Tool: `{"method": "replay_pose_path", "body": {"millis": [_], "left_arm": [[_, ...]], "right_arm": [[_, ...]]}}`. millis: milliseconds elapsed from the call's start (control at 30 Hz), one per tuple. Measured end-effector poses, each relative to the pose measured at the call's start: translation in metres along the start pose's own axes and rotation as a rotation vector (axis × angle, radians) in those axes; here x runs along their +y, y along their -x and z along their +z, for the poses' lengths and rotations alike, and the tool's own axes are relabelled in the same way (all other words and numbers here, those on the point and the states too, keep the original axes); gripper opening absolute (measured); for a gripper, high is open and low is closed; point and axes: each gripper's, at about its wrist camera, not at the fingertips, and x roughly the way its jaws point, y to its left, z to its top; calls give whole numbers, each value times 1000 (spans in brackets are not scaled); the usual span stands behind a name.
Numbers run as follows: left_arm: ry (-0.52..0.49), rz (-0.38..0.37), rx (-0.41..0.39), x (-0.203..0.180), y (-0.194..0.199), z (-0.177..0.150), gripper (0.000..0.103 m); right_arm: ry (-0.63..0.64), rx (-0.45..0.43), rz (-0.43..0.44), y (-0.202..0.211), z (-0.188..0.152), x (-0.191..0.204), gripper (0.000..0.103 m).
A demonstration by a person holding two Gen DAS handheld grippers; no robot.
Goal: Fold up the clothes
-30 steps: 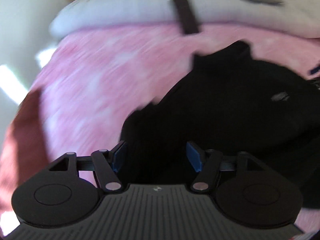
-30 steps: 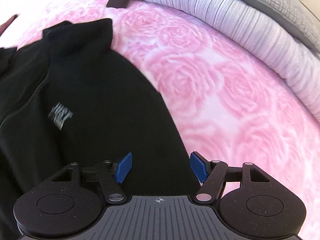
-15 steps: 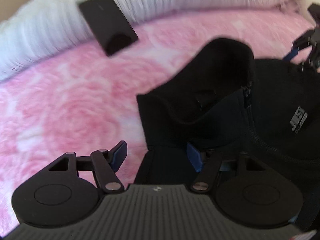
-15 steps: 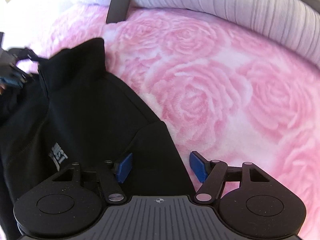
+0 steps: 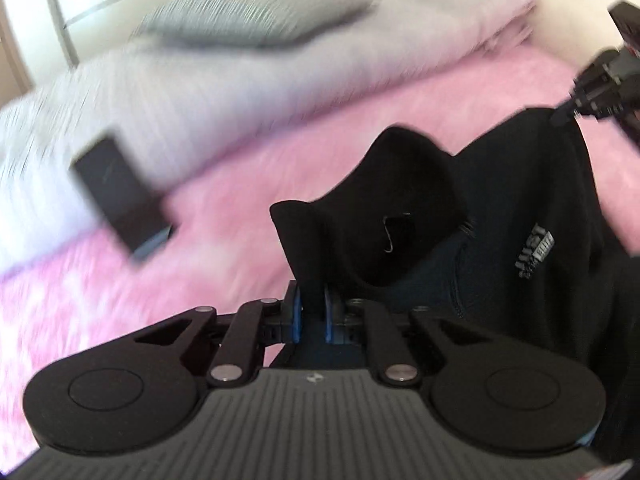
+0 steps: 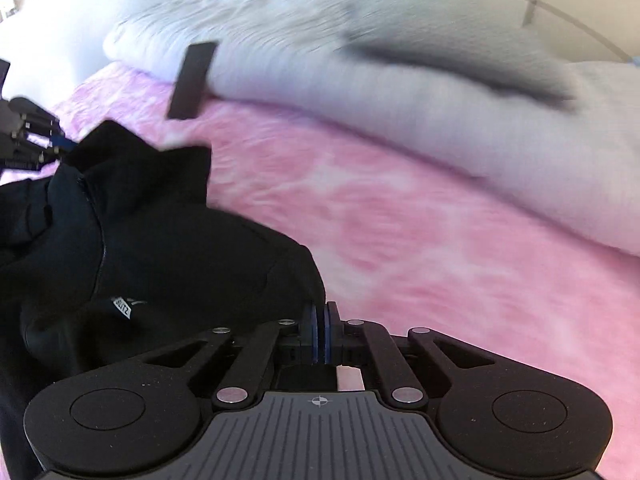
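A black zip-neck top [image 5: 500, 216] with a small white logo lies on a pink rose-patterned bedspread [image 5: 224, 184]. My left gripper [image 5: 311, 312] is shut on the cloth at the top's left shoulder, beside the raised collar. My right gripper [image 6: 321, 330] is shut on the top's [image 6: 160, 248] right shoulder edge. Each gripper shows in the other's view: the right one at the upper right [image 5: 600, 84], the left one at the far left [image 6: 28, 132]. The top's lower part is out of view.
A white striped duvet [image 6: 360, 76] and a grey pillow [image 6: 460, 52] lie along the far side of the bed. A flat black rectangular object [image 6: 192, 80] leans where the duvet meets the pink bedspread [image 6: 400, 220]. A wall and wardrobe stand behind.
Both grippers were open above the top's shoulders. Now both have closed on the cloth, one at each shoulder, and the views have tilted up toward the duvet.
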Motion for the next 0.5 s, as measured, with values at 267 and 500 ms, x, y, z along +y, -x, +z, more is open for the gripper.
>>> {"method": "replay_pose_path", "body": {"millis": [267, 500], "left_arm": [[19, -5, 9, -41, -112, 81, 17], [90, 112, 117, -55, -123, 40, 36]], "right_arm": [[-30, 1, -203, 37, -4, -67, 2], [-214, 23, -204, -30, -32, -93, 45]]}}
